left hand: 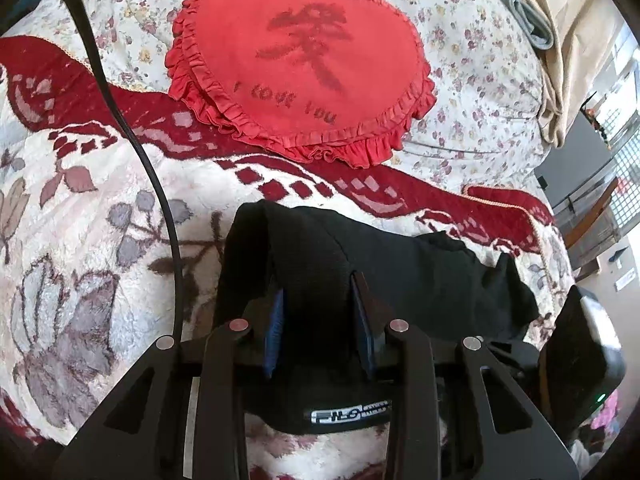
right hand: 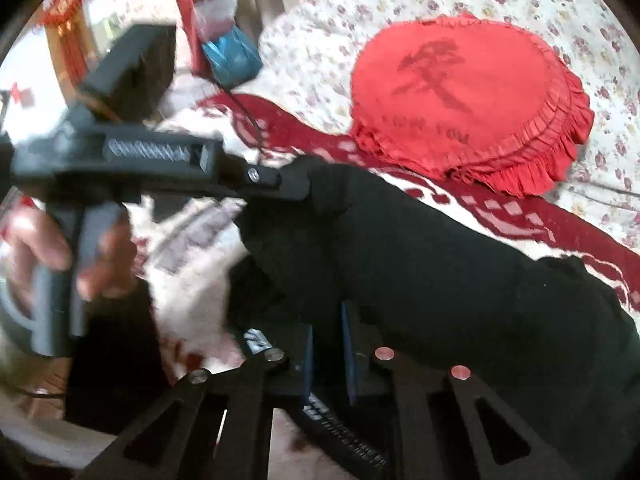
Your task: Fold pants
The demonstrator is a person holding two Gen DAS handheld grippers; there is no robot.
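Observation:
Black pants point(left hand: 400, 264) lie bunched on a plush blanket point(left hand: 100, 240). My left gripper point(left hand: 318, 286) is shut on a thick fold of them, its blue pads pressed into the cloth on both sides. A waistband label point(left hand: 348, 416) shows just below the pads. In the right wrist view the pants point(right hand: 440, 260) stretch from the left gripper point(right hand: 296, 184), held by a hand point(right hand: 48, 248), across to the lower right. My right gripper point(right hand: 327, 320) has its blue pads close together with black cloth pinched between them.
A red heart-shaped frilled cushion point(left hand: 304, 60) rests beyond the pants on a floral quilt point(left hand: 480, 60). A black cable point(left hand: 160, 184) runs across the blanket on the left. Beige fabric and furniture stand past the bed's right edge. A blue bag point(right hand: 232, 56) sits by the bed.

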